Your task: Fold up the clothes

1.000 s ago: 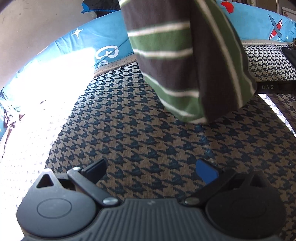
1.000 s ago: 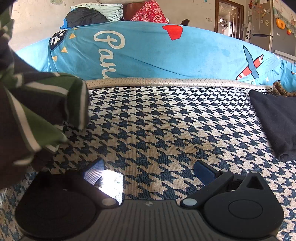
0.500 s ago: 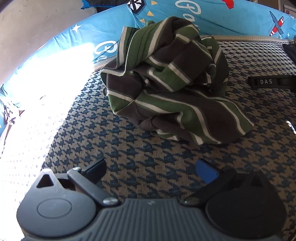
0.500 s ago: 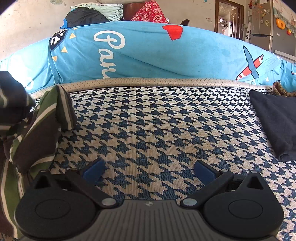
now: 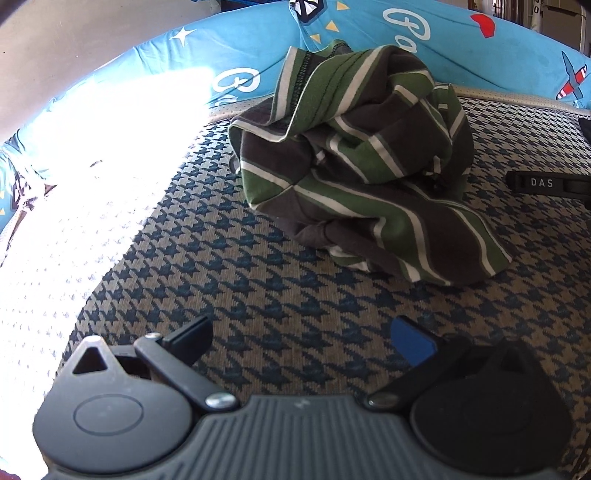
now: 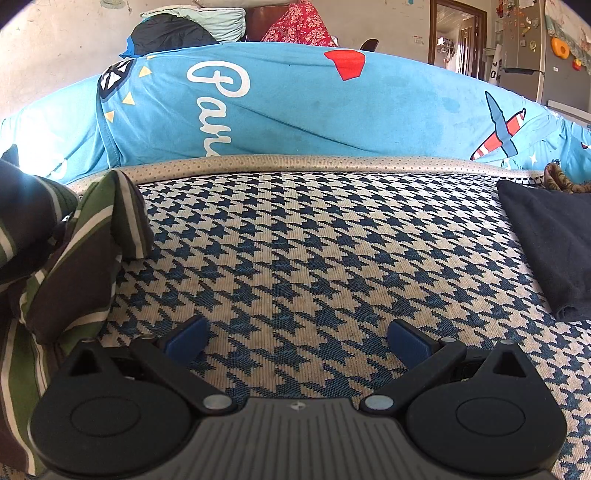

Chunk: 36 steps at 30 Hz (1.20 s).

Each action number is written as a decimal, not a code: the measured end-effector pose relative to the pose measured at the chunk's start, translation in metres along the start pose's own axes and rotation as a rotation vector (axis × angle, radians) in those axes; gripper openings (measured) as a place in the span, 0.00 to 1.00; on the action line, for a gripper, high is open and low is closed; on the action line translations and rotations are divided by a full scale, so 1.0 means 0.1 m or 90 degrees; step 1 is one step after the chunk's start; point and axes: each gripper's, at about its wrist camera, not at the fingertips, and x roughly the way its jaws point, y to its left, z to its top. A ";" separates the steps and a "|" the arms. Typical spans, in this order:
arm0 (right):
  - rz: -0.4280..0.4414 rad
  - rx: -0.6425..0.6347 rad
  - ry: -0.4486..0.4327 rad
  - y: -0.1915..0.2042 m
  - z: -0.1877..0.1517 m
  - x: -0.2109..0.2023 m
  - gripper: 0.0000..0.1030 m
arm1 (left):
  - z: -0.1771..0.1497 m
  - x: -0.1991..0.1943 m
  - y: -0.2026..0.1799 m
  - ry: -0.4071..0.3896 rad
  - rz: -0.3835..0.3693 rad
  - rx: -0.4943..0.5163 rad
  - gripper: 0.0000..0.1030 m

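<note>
A crumpled garment with green, brown and white stripes (image 5: 365, 173) lies in a heap on the houndstooth cloth (image 5: 280, 295), ahead of my left gripper (image 5: 303, 339). That gripper is open and empty, a short way back from the heap. In the right wrist view the same striped garment (image 6: 70, 266) fills the left edge, beside my right gripper (image 6: 295, 341), which is open with nothing between its fingers. The right gripper's finger with "DAS" on it (image 5: 543, 182) shows at the right of the left wrist view.
A folded dark garment (image 6: 550, 247) lies at the right on the houndstooth surface (image 6: 332, 258). A blue printed cover (image 6: 295, 110) rises behind it. Strong sunlight washes out the left side (image 5: 92, 166). Piled clothes (image 6: 192, 29) sit further back.
The striped garment hung in the air a second ago; it has dropped into a heap on the cloth. Both grippers have stayed open and almost still.
</note>
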 end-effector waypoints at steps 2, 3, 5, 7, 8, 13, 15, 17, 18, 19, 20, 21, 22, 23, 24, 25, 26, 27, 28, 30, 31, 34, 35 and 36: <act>-0.002 -0.002 0.002 0.01 0.00 0.01 1.00 | -0.04 -0.01 0.03 0.005 -0.001 -0.013 1.00; -0.002 -0.003 0.002 0.01 0.00 0.01 1.00 | -0.08 -0.02 0.06 0.010 -0.002 -0.021 1.00; -0.001 0.000 0.000 0.01 -0.01 0.00 1.00 | -0.15 -0.05 0.09 0.015 -0.004 -0.041 1.00; -0.001 0.002 0.002 0.02 -0.02 0.00 1.00 | -0.23 -0.08 0.12 0.019 -0.006 -0.061 1.00; -0.003 0.006 0.007 0.03 -0.03 -0.02 1.00 | -0.26 -0.10 0.14 0.022 -0.005 -0.070 1.00; -0.010 0.006 0.034 0.13 -0.13 -0.18 1.00 | -0.53 -0.39 0.22 0.035 0.006 -0.124 1.00; -0.012 0.003 0.050 0.17 -0.17 -0.26 1.00 | -0.63 -0.46 0.20 0.035 0.014 -0.132 1.00; -0.012 -0.001 0.068 0.20 -0.20 -0.34 1.00 | -0.71 -0.54 0.17 0.035 0.021 -0.139 1.00; -0.012 -0.004 0.078 0.21 -0.21 -0.38 1.00 | -0.74 -0.56 0.14 0.036 0.024 -0.143 1.00; -0.010 -0.006 0.084 0.23 -0.23 -0.41 1.00 | -0.77 -0.59 0.14 0.037 0.024 -0.144 1.00; -0.008 -0.009 0.090 0.24 -0.24 -0.45 1.00 | -0.80 -0.61 0.13 0.038 0.024 -0.146 1.00; -0.007 -0.013 0.097 0.26 -0.25 -0.48 1.00 | -0.83 -0.64 0.08 0.039 0.027 -0.151 1.00; -0.004 -0.013 0.104 0.27 -0.26 -0.50 1.00 | -0.84 -0.67 0.04 0.041 0.030 -0.154 1.00; -0.001 -0.013 0.112 0.27 -0.27 -0.53 1.00 | -0.85 -0.69 0.01 0.041 0.032 -0.155 1.00; 0.003 -0.013 0.119 0.28 -0.27 -0.55 1.00 | -0.86 -0.71 -0.02 0.042 0.033 -0.156 1.00; 0.004 -0.013 0.123 0.29 -0.28 -0.57 1.00 | -0.87 -0.73 -0.06 0.044 0.035 -0.156 1.00; 0.005 -0.014 0.127 0.30 -0.28 -0.59 1.00 | -0.88 -0.74 -0.08 0.045 0.037 -0.158 1.00; 0.006 -0.014 0.131 0.32 -0.29 -0.61 1.00 | -0.89 -0.76 -0.11 0.047 0.039 -0.159 1.00; 0.004 -0.012 0.133 0.33 -0.30 -0.63 1.00 | -0.89 -0.77 -0.13 0.049 0.040 -0.163 1.00; 0.004 -0.005 0.136 0.37 -0.32 -0.69 1.00 | -0.88 -0.79 -0.18 0.055 0.044 -0.170 1.00; 0.004 -0.005 0.139 0.40 -0.34 -0.73 1.00 | -0.88 -0.79 -0.20 0.058 0.044 -0.172 1.00; 0.008 -0.009 0.152 0.49 -0.38 -0.84 1.00 | -0.88 -0.78 -0.15 0.064 0.041 -0.168 1.00; 0.011 -0.012 0.157 0.53 -0.40 -0.88 1.00 | -0.88 -0.77 -0.10 0.065 0.037 -0.163 1.00; 0.014 -0.015 0.162 0.57 -0.43 -0.92 1.00 | -0.88 -0.76 -0.06 0.067 0.034 -0.159 1.00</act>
